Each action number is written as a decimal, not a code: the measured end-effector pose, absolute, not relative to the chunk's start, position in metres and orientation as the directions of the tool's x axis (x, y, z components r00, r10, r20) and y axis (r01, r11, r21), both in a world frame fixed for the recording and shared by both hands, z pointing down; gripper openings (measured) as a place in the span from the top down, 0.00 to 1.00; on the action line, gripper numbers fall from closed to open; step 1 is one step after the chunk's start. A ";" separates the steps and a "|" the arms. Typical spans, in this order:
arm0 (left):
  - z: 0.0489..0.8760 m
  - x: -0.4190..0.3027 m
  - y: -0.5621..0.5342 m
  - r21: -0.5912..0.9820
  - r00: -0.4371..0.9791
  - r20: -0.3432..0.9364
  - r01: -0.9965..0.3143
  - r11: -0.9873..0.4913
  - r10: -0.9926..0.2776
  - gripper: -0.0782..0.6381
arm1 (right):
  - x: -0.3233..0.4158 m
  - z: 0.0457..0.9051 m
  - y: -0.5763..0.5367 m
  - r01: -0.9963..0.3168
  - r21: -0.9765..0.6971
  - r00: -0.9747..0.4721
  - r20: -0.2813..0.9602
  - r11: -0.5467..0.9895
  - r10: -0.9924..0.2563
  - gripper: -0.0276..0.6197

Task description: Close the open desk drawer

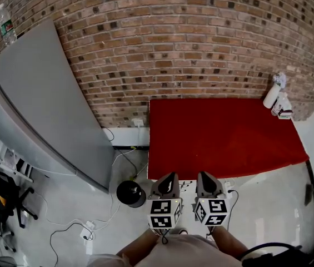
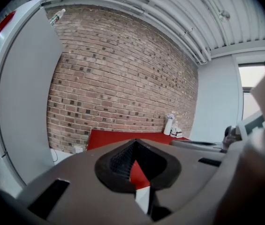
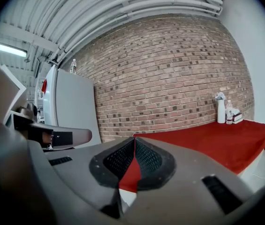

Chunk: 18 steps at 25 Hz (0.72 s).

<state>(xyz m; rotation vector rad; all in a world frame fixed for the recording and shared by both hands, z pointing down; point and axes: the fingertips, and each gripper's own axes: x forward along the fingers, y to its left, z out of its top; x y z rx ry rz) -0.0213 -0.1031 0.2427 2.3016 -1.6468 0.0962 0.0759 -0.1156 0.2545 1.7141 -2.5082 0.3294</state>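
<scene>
Before the red surface [image 1: 223, 132], left tool [image 1: 170, 176] and right tool [image 1: 203, 174] hover, jaws pressed together, empty.

In the head view, the front of the desk [image 1: 223, 132] is hidden beneath its red top. The forearms [image 1: 139, 250] are cut off by the bottom edge, and the grey cabinet [image 1: 40, 110] by the left edge. The print on the small box [image 1: 284, 112] beside the white bottle [image 1: 272, 95] is too small to be read.
</scene>
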 end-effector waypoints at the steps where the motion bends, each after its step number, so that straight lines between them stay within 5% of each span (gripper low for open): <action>1: 0.243 -0.021 -0.104 0.209 0.337 0.233 -0.934 -0.291 -0.912 0.88 | 0.075 0.254 -0.116 -0.926 -0.131 -0.373 0.191 0.353 -0.908 0.95; 18: 0.246 -0.017 -0.102 0.208 0.334 0.235 -0.935 -0.288 -0.913 0.88 | 0.077 0.255 -0.114 -0.920 -0.148 -0.387 0.194 0.363 -0.901 0.96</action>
